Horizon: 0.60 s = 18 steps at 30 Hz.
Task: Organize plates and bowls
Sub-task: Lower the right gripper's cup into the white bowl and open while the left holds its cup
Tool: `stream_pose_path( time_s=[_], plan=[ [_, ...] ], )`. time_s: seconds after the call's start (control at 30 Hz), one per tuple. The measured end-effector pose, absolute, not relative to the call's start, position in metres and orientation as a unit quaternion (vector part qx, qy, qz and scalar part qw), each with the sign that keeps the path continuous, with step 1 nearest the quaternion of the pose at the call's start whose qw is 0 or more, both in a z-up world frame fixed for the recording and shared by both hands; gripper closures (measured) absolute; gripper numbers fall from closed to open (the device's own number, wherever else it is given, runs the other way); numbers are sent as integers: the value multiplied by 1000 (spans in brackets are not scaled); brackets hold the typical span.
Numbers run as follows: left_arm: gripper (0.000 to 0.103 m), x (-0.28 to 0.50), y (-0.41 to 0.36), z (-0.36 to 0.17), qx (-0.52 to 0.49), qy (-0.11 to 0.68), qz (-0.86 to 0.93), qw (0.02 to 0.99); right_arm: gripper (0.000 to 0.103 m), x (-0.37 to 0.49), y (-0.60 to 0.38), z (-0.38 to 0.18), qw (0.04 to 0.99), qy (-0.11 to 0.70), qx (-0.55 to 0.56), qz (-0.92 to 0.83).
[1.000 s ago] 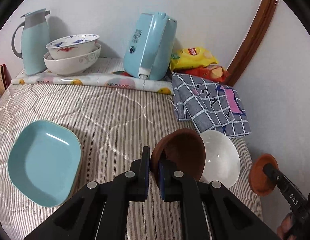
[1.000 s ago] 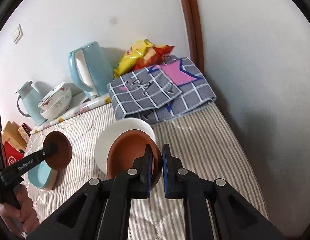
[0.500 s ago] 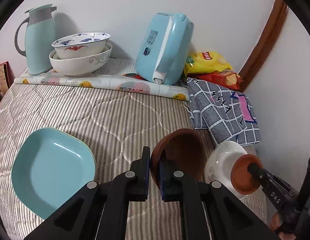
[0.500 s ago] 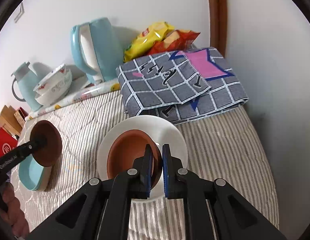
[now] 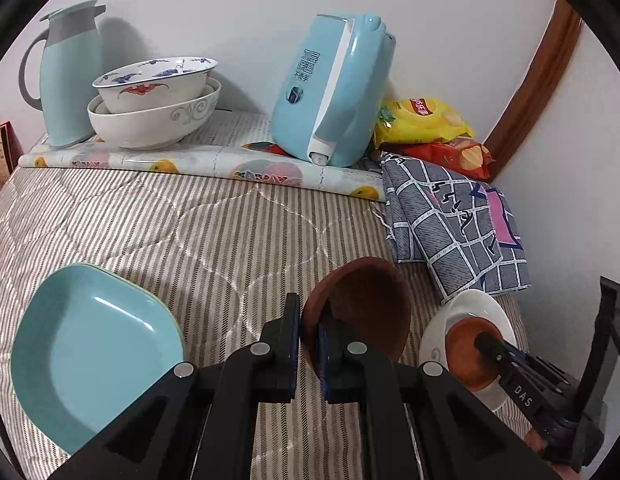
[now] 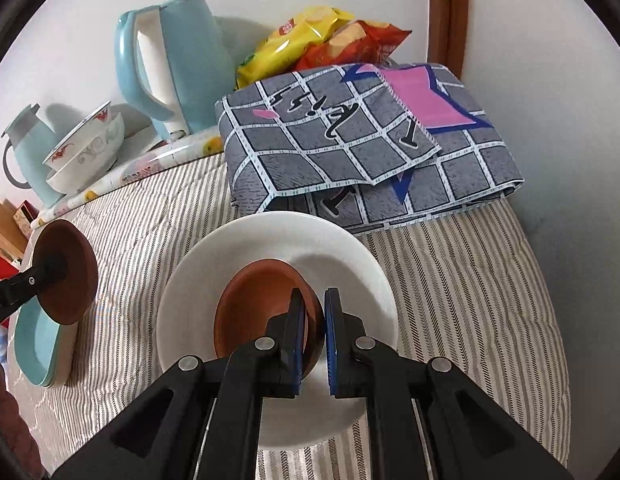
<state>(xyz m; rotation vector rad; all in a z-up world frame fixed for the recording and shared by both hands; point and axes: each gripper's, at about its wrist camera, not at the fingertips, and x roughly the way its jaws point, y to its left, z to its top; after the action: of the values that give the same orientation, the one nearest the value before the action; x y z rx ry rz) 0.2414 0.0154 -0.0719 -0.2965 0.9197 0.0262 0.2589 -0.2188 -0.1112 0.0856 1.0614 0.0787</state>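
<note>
In the right wrist view, the right tongs [image 6: 311,334] are closed tight on the rim of a small round brown clay-coloured bowl [image 6: 257,308], which sits low in the centre of the frame inside a round white ceramic plate [image 6: 362,264]; whether the bowl already rests on the plate or hangs just above it I cannot tell. The left tongs [image 5: 307,342] are closed in the same way on the rim of a second small brown bowl [image 5: 362,304], held tilted in the air at the lower centre of the left wrist view, above the striped quilted bed cover [image 5: 189,232]. Both grips take only a thin edge, so a bowl could turn between the pads and slip. If the right tongs open while the bowl is not yet flat, it could rock or slide in the smooth plate, which lies on soft bedding near the right edge of the bed. The left bowl is near the right one, and they could knock together if it comes in early. The square turquoise plate [image 5: 93,352] at lower left is well apart.
</note>
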Motion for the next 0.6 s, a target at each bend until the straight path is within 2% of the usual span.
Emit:
stream_pose_path(
  time_s=[0.27,0.6],
  plan=[
    [95,243,11,-72,-141,442,4,886,94,264,-218,-117,857,513,42,37],
    [95,245,12,-78,-145,448,7,882,94,270,-204,-124,850,525,-12,31]
  ],
)
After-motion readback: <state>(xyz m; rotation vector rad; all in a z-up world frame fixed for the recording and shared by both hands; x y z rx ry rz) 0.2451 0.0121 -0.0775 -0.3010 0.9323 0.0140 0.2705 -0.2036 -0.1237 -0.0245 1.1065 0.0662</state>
